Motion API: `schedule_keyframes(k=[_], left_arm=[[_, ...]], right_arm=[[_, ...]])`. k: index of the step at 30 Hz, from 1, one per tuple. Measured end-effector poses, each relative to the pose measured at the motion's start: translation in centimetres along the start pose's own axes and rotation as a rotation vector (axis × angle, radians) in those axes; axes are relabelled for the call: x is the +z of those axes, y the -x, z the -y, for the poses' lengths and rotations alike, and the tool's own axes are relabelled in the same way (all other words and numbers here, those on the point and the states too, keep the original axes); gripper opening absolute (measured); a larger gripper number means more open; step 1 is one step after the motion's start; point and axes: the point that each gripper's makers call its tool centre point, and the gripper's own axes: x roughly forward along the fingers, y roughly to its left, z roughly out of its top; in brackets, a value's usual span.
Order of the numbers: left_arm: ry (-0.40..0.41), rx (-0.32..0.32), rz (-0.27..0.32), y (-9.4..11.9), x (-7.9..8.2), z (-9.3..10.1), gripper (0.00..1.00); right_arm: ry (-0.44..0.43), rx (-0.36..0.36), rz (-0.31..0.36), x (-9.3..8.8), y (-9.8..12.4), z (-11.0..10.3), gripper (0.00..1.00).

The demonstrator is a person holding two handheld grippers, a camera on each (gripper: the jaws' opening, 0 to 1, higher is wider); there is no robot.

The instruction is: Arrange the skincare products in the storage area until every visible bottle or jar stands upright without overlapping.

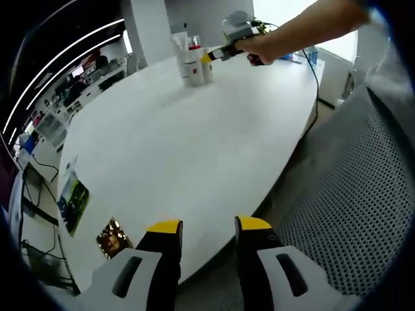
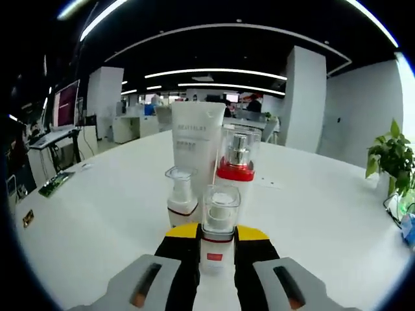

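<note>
On the white table [image 2: 311, 220] stands a tight group of skincare products. At the back is a tall white tube [image 2: 198, 139], beside it a clear-capped bottle with a red collar [image 2: 236, 162], and at the front left a small white pump bottle [image 2: 181, 197]. My right gripper [image 2: 218, 232] is shut on a small clear-capped bottle with a red label [image 2: 219, 227], which stands upright in front of the group. In the left gripper view the same group [image 1: 190, 59] is far across the table, with a hand holding the right gripper [image 1: 224, 52] against it. My left gripper [image 1: 209, 227] is open near the table's front edge, holding nothing.
A green leaflet [image 1: 72, 201] and a gold packet [image 1: 113, 236] lie near the table's left edge. A grey mesh chair [image 1: 363, 194] fills the right side beyond the table edge. A cable [image 1: 316, 78] hangs over the far side. A potted plant [image 2: 392, 159] stands at the right.
</note>
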Motion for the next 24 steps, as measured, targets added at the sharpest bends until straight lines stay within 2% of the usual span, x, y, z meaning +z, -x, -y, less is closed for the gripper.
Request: schedule_keyframes(k=[24], left_arm=[[0.000,0.010,-0.005,0.00,-0.12,-0.29,0.28]], right_arm=[[-0.009,-0.057,-0.018,0.55,-0.45,0.28,0.12]])
